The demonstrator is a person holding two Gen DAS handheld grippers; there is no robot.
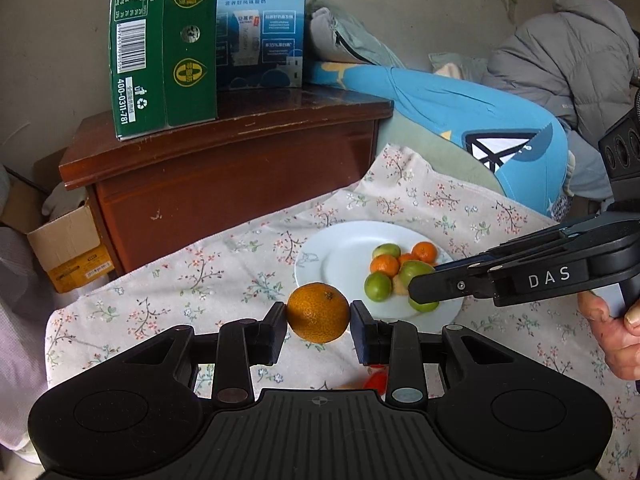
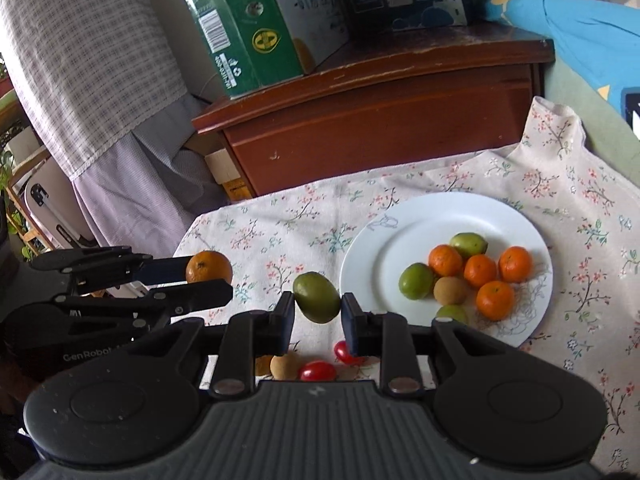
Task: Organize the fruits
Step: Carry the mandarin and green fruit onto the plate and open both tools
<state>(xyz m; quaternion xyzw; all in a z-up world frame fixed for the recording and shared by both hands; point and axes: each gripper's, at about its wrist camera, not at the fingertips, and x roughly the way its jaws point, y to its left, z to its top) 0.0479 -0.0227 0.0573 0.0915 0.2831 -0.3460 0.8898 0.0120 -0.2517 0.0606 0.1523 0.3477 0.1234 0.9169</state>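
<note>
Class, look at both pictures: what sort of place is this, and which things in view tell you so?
Probably a lived-in room at home, perhaps a bedroom. A wooden cabinet holds milk cartons, a padded jacket lies on soft furniture, and a flowered cloth carries a plate of fruit.

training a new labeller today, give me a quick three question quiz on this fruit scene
1. True or false: the left gripper holds a round orange mandarin.
2. What does the right gripper hold? A red cherry tomato; B oval green fruit; C nothing.
3. Fill in: sorted fruit lies on the round white ____.

Key: 1 true; 2 B; 3 plate.
</note>
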